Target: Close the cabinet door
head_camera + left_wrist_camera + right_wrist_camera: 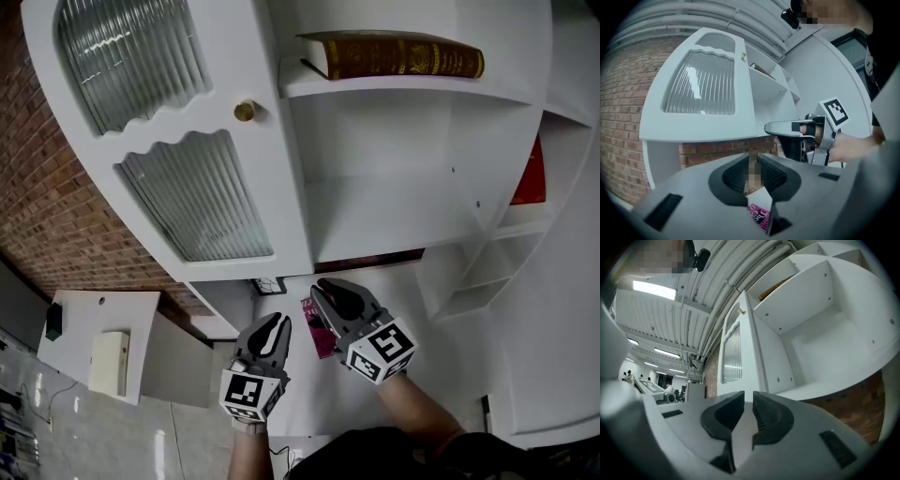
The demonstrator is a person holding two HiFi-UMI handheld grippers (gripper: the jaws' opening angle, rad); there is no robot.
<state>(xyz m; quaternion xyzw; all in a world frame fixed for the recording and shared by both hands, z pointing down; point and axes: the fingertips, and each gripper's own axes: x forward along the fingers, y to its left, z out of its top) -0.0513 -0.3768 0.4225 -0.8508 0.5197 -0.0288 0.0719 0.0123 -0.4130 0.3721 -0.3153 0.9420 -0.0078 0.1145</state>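
Left gripper (279, 321) and right gripper (328, 289): two, low centre of the head view, each with jaws drawn to a narrow slit and nothing between them. Cabinet door (272, 169): one, standing open at upper left, well apart from both grippers. Glass panes (197, 192): two, ribbed. Brass knob (245, 111): one, small and round. A nearly closed jaw would likely slip off it, and a shove on the glass risks damage. Brown book (394, 54): one, at the top shelf's front edge, where the closing door may catch it. Red book (531, 173): one. Pink booklet (314, 328): one.
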